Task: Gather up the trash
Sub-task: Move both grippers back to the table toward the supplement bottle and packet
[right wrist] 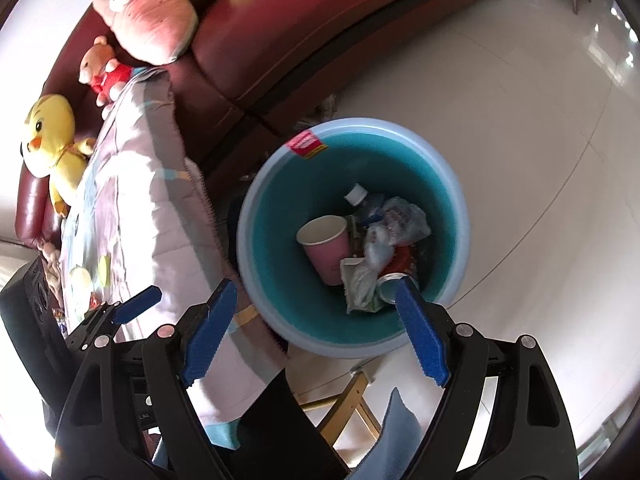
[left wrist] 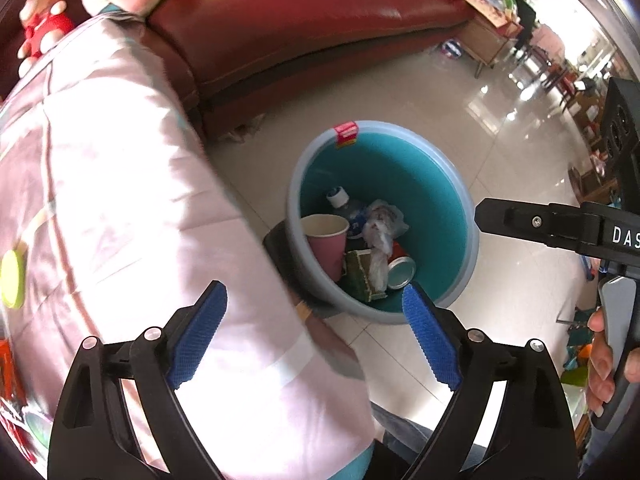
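Observation:
A teal bin (left wrist: 436, 168) (right wrist: 276, 216) with a pale grey rim stands on the tiled floor below both grippers. Inside lie a pink paper cup (left wrist: 326, 246) (right wrist: 326, 250), a clear bottle (left wrist: 346, 208) (right wrist: 362, 198), a crumpled plastic bag (left wrist: 382, 228) (right wrist: 398, 220), a red can (left wrist: 400, 270) (right wrist: 394, 278) and a green carton (left wrist: 360, 274) (right wrist: 360, 284). My left gripper (left wrist: 316, 312) hangs open above the bin's near edge, nothing between its blue pads. My right gripper (right wrist: 316, 312) is open and empty over the bin; it also shows at the right of the left wrist view, gripper (left wrist: 552, 226).
A pink quilt (left wrist: 120, 184) (right wrist: 148, 184) lies draped at the left, close to the bin. A dark red sofa (left wrist: 304, 20) (right wrist: 304, 28) with plush toys (right wrist: 52, 140) runs behind. Glossy tiled floor (right wrist: 520, 140) spreads to the right. A wooden stool frame (right wrist: 352, 396) stands under the right gripper.

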`<state>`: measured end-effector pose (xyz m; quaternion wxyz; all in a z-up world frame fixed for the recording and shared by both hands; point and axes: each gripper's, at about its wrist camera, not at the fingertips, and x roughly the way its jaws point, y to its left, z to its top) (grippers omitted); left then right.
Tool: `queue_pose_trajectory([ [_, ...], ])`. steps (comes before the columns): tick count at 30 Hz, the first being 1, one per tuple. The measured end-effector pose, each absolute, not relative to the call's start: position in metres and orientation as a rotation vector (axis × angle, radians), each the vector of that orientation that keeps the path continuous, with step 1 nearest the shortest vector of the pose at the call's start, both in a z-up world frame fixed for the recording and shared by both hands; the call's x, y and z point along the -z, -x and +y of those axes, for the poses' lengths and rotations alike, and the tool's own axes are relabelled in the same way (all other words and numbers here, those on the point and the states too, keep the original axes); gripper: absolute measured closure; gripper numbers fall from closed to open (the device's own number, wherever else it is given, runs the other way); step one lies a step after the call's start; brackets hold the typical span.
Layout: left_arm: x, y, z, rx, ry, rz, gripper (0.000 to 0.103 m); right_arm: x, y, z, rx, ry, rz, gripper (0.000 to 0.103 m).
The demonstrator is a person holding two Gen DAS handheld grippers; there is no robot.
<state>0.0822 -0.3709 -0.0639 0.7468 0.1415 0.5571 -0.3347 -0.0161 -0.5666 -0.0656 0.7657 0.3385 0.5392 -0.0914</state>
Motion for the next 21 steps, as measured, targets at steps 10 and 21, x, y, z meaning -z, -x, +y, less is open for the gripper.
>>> queue_pose_trajectory([
  [10, 0.042, -0.084, -0.297, 0.683, -0.244, 1.169, 0.011, 0.044, -0.002, -0.508, 0.141, -0.659, 1.187, 0.024],
  [21, 0.021, -0.097, -0.175, 0.567, -0.118, 1.093, 0.009, 0.024, -0.047, -0.406, 0.035, -0.507, 1.239, 0.024],
])
